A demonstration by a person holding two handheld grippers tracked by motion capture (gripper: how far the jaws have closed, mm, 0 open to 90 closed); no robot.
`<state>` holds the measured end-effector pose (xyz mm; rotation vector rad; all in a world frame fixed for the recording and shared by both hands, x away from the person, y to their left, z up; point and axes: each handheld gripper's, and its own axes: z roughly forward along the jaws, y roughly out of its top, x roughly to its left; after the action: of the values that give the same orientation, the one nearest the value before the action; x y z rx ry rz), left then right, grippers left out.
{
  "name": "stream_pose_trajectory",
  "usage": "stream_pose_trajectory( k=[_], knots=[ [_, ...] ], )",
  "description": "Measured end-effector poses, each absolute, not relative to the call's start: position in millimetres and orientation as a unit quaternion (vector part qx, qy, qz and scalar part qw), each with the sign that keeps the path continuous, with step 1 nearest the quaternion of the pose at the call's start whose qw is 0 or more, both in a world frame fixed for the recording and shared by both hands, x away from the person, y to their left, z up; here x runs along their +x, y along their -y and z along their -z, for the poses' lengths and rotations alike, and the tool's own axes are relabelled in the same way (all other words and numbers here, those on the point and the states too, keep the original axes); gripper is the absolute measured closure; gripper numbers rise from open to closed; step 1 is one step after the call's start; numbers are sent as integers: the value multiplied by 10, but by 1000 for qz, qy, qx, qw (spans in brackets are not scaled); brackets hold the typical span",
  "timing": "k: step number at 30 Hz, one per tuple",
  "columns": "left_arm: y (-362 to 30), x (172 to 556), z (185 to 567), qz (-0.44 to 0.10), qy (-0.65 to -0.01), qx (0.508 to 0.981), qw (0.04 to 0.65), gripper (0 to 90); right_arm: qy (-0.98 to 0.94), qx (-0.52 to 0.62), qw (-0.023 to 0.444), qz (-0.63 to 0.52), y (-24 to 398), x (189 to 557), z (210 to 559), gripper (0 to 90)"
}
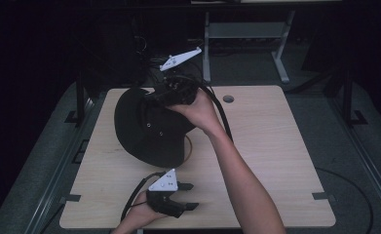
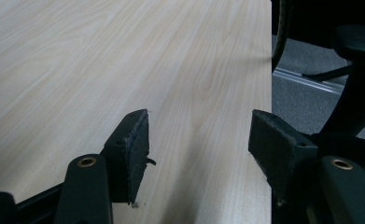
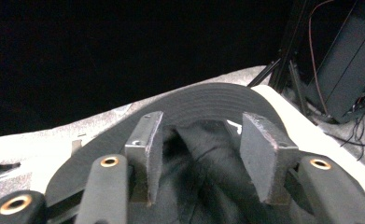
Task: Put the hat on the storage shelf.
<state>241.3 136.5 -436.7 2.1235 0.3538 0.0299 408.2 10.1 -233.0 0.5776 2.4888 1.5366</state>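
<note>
In the high view, a black cap [image 1: 149, 129] is seen lying on the far left part of the wooden table [image 1: 271, 161], its crown toward the person and its brim toward the far edge. The right gripper [image 1: 151, 97] is held by the right hand [image 1: 198, 109] at the far side of the cap, low over its top. The left gripper [image 1: 190, 196] is held just nearer than the cap, close to the near table edge, with its jaws spread and pointing to the right; nothing is seen between them. A round hole [image 1: 228, 99] is seen in the table to the right of the cap. In the left gripper view, the left gripper [image 2: 199, 140] is shown parted over bare table [image 2: 101, 70], nothing being gripped. In the right gripper view, the right gripper [image 3: 201, 144] is shown released, its jaws standing apart above the cap [image 3: 203, 186]; dark crown fabric lies between and below the pads without being pinched, and the stitched brim [image 3: 208, 102] curves just beyond them.
</note>
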Motion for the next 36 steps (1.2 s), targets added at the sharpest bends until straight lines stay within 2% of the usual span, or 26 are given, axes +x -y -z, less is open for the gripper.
stream_pose_trajectory(
  k=[21,36],
  knots=[
    [-1374,2401,4382,-16,-147,870,470,368,-798,219,71,-557,466,3973,2346,367],
    [-1351,2400,4402,-21,-145,870,470,358,-791,251,75,-553,909,3884,2530,317]
  ],
)
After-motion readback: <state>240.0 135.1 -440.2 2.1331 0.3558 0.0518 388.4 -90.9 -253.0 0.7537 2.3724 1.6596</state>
